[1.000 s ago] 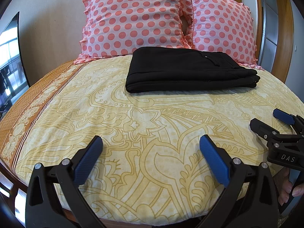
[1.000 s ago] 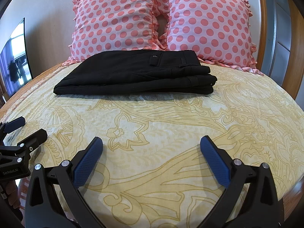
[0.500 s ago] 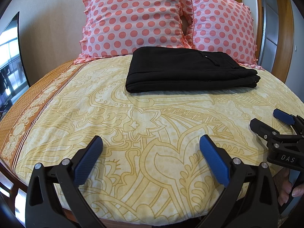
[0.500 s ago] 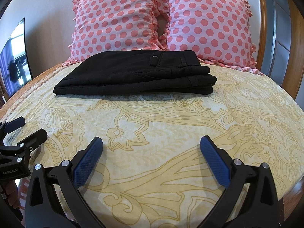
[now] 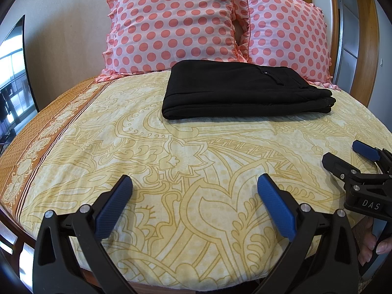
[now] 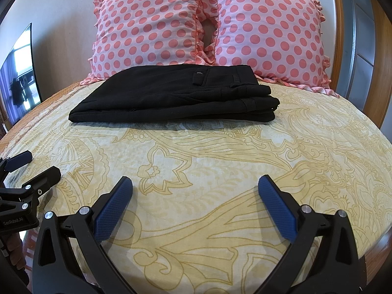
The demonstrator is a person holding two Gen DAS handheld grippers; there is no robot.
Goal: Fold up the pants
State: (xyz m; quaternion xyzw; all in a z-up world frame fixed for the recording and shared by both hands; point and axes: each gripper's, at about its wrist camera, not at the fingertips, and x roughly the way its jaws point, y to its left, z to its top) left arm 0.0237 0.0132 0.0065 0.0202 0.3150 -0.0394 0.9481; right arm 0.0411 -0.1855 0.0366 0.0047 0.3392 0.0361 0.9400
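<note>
Black pants lie folded in a neat flat stack on the yellow patterned bedsheet, just in front of the pillows; they also show in the right wrist view. My left gripper is open and empty, low over the near part of the bed, well short of the pants. My right gripper is open and empty too, beside it to the right. The right gripper shows at the left wrist view's right edge, the left gripper at the right wrist view's left edge.
Two pink polka-dot pillows lean against the wall behind the pants. A dark TV screen stands at the left. A wooden frame rises at the right. The bed's near edge lies under the grippers.
</note>
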